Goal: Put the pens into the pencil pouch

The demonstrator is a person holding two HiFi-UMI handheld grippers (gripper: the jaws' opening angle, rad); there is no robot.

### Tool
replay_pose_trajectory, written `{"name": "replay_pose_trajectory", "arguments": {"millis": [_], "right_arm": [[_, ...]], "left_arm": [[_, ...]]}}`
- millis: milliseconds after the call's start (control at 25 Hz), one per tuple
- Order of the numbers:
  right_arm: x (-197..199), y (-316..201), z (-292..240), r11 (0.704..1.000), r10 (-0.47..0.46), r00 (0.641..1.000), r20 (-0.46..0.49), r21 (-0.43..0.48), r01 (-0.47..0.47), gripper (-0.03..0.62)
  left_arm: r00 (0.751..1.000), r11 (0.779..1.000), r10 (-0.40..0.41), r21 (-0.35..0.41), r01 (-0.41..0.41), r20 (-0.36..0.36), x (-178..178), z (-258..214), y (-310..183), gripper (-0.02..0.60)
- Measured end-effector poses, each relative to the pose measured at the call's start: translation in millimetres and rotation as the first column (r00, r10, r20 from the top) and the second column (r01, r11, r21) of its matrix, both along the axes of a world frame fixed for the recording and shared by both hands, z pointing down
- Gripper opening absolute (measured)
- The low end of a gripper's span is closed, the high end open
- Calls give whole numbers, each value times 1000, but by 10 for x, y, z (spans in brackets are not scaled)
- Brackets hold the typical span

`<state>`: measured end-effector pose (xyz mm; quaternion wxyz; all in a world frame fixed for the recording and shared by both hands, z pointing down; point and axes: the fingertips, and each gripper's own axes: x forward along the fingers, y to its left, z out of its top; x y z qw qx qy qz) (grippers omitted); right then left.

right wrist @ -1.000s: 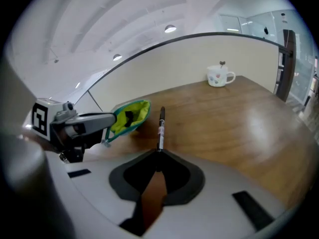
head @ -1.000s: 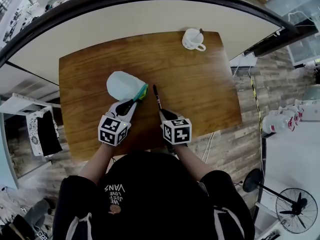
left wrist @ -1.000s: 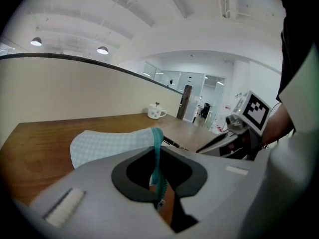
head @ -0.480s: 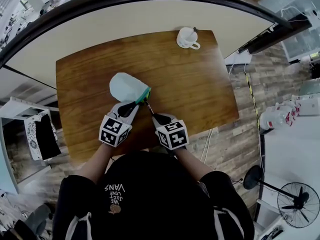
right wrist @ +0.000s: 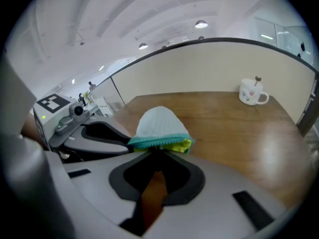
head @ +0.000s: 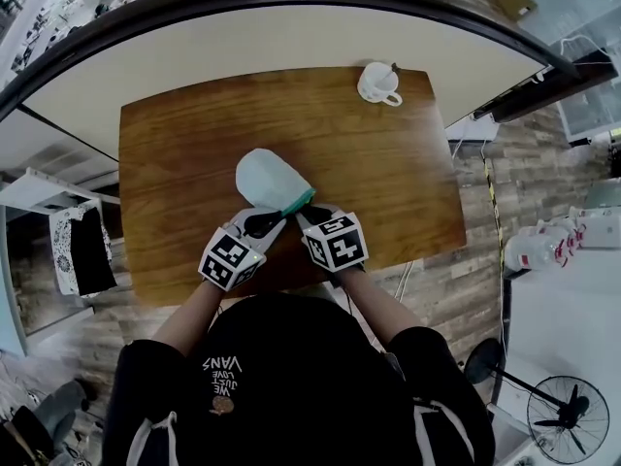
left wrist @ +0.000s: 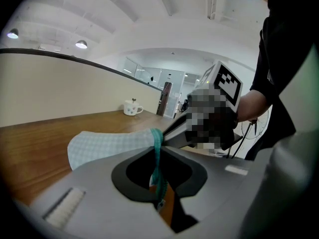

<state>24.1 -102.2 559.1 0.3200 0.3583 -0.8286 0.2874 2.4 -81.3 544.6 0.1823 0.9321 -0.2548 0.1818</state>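
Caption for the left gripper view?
Left gripper shut on the pencil pouch at its teal zipper edge; right gripper alongside.

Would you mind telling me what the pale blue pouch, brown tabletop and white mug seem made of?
The pale blue checked pouch: likely woven fabric, matte, fine weave visible; the brown tabletop: wood or veneer, grain visible, slight sheen; the white mug: probably glazed ceramic, glossy.

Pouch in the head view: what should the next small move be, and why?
Probably open the right gripper to let the pen drop in: its jaws sit at the pouch mouth, the left gripper pinches the teal zip edge, and little pen shows outside.
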Motion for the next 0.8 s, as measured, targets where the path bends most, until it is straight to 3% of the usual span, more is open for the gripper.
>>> {"name": "replay_pose_trajectory", "arguments": {"millis": [200, 440, 800], "right_arm": [[-48, -175, 82, 1000, -28, 1000, -9, 4, 28, 44], [-13, -277, 100, 999, 4, 1000, 2, 38, -4, 46], [352, -229, 49, 987, 145, 988, 50, 58, -148, 67]], "left_arm": [[1000, 1000, -9, 0, 9, -21, 17, 35, -17, 38], [999, 999, -49, -4, 49, -22, 18, -21, -117, 38], [998, 998, -54, -29, 54, -12, 88, 79, -161, 38]]}}
